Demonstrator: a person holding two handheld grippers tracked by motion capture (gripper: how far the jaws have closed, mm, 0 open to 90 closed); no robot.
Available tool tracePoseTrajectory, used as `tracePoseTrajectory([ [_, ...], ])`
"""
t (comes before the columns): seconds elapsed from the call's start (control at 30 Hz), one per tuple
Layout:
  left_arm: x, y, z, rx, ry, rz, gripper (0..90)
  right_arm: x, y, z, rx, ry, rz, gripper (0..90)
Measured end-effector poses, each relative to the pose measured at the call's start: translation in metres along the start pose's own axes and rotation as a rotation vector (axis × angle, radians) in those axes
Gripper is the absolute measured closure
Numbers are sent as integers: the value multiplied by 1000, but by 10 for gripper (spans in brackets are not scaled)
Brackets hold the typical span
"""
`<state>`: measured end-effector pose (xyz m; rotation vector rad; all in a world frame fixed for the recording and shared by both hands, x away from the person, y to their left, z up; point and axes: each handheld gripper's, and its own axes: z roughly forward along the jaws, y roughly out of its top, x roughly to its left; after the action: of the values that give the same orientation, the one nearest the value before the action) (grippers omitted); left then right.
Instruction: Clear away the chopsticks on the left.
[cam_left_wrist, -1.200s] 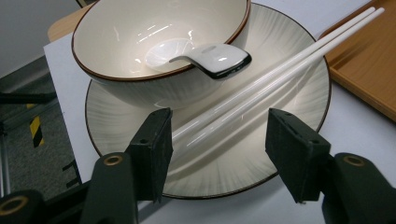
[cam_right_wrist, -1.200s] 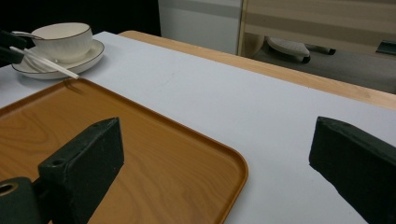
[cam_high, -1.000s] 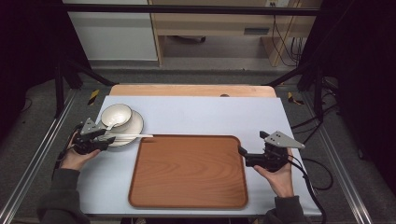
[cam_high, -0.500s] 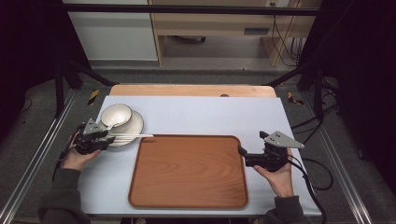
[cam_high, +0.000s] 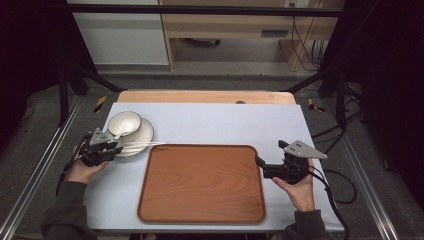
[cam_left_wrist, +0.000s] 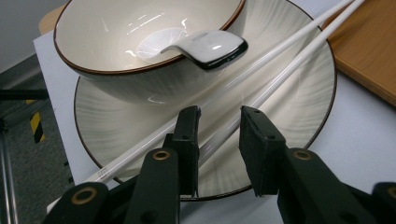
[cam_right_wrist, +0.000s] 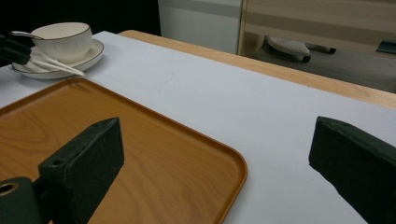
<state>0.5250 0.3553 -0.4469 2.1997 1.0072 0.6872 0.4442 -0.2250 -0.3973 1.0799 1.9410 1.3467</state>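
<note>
White bowl (cam_left_wrist: 140, 51) with thin brown rim sits on a matching ribbed plate (cam_left_wrist: 289, 107), far-left on the pale worktop (cam_high: 215, 125). A glossy white spoon (cam_left_wrist: 205, 46) rests in the bowl, handle over its rim. Two white chopsticks (cam_left_wrist: 280, 60) lie across the plate. Left gripper (cam_left_wrist: 218, 147): jaws narrowly parted, straddling one chopstick, not visibly clamped. Wooden tray (cam_high: 202, 182) centre. Right gripper (cam_right_wrist: 219, 158): jaws wide apart at the tray's right edge, holding nothing.
</note>
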Motion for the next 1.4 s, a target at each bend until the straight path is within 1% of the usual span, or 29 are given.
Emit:
tracePoseTrajectory([
  [0.2, -4, 1, 0, 11, 4, 20, 689, 0, 0, 0, -2, 1, -3, 34],
  [0.33, -6, 2, -1, 25, 8, 27, 702, 0, 0, -1, -1, 2, -3, 34],
  [0.43, -7, 1, -2, 26, 11, 29, 711, -1, 1, -1, -2, 2, -4, 34],
  [0.53, -7, 2, -3, 32, 2, 24, 715, -1, 1, -2, -3, 2, -3, 34],
  [0.57, -7, 2, -3, 31, -6, 14, 715, -1, 1, -2, -3, 2, -3, 34],
  [0.6, -7, 2, -3, 27, -18, 3, 697, -1, 1, -2, -4, 2, -3, 34],
  [0.63, -8, 3, 0, 26, -27, -6, 660, -1, 1, -2, -4, 4, -4, 34],
  [0.7, -9, 3, 2, 34, -31, -3, 662, -1, 1, -2, -3, 7, -4, 34],
  [0.77, -10, 3, 5, 25, -39, -16, 662, 0, 1, -2, -7, 9, -1, 34],
  [0.8, -10, 3, 6, 25, -37, -17, 663, 0, 1, -2, -8, 10, -1, 34],
  [0.9, -10, 3, 5, 28, -43, -20, 680, 0, 1, -2, -11, 14, 2, 34],
  [1.0, -10, 3, 5, 34, -42, -24, 729, 0, 1, -2, -9, 15, 2, 34],
  [1.1, -11, 2, 6, 41, -44, -19, 771, 0, 1, -2, -8, 14, 2, 34],
  [1.17, -12, 2, 6, 37, -48, -24, 791, -1, 1, -2, -7, 12, 2, 34],
  [1.3, -13, 2, 6, 41, -42, -20, 793, -1, 1, -2, -1, 12, -2, 33],
  [1.4, -13, 3, 6, 42, -45, -32, 798, 0, 1, -1, 1, 13, -2, 33],
])
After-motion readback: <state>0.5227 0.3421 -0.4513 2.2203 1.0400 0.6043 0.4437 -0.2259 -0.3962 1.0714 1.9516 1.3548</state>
